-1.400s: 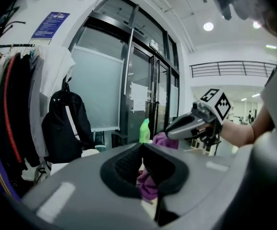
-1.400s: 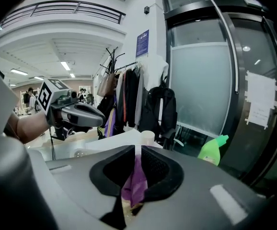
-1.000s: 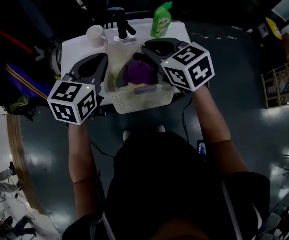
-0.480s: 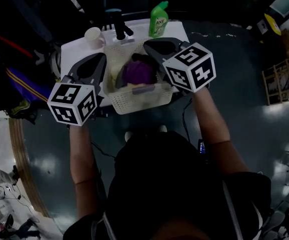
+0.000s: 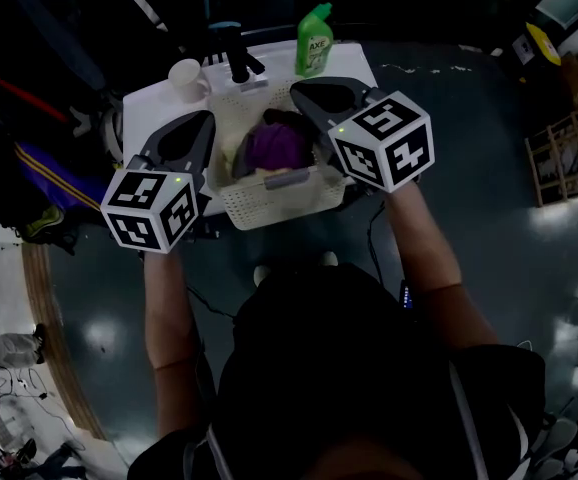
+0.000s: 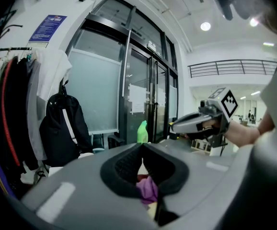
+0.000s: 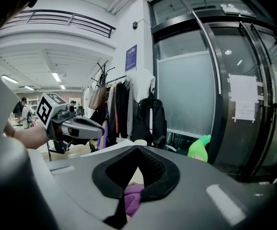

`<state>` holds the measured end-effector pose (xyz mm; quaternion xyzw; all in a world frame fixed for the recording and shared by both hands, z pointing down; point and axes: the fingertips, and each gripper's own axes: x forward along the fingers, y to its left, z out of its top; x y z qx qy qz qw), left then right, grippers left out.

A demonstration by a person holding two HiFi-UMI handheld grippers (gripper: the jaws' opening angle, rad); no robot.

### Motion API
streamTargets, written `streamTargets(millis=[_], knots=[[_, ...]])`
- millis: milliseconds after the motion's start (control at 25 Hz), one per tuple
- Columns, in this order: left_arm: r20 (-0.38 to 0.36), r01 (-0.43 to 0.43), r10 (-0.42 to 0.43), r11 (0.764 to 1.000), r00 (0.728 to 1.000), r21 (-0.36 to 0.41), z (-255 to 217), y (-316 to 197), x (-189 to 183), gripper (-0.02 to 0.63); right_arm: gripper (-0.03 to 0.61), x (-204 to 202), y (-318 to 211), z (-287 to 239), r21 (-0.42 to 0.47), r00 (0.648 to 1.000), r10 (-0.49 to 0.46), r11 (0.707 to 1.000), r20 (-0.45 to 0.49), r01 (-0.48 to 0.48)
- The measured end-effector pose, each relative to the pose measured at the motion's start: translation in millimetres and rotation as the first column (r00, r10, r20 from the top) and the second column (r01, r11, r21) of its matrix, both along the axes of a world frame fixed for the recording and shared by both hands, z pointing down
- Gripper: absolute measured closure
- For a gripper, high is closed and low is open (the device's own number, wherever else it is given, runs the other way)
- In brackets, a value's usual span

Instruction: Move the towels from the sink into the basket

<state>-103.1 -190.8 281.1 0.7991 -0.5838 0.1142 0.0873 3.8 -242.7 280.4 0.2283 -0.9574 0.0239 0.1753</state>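
The purple towel (image 5: 277, 146) lies in the basket (image 5: 284, 200) at the desk's (image 5: 154, 103) front edge. The left claw (image 5: 204, 118) and right claw (image 5: 304, 93) hover beside it, both closed and empty. The transfer looks done; lifting another towel would mean reopening a claw.

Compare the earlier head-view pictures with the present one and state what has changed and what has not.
The right gripper closed its jaws on nothing above the white perforated plastic basket; the gripper barely shifted. The left gripper stayed shut at the basket's left edge. The crumpled purple towel still lies in the basket; the green plastic bottle and white cup have not moved.
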Motion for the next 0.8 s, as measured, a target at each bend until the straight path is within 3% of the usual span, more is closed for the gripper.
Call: streamTargets(millis=[800], knots=[[-0.002,-0.02,0.02,1.0,1.0,0.024,-6.5,-1.7,11.9,0.604,0.581,-7.2,12.4,9.5,-0.04,0.999,-0.038,0.998,0.012,0.038]])
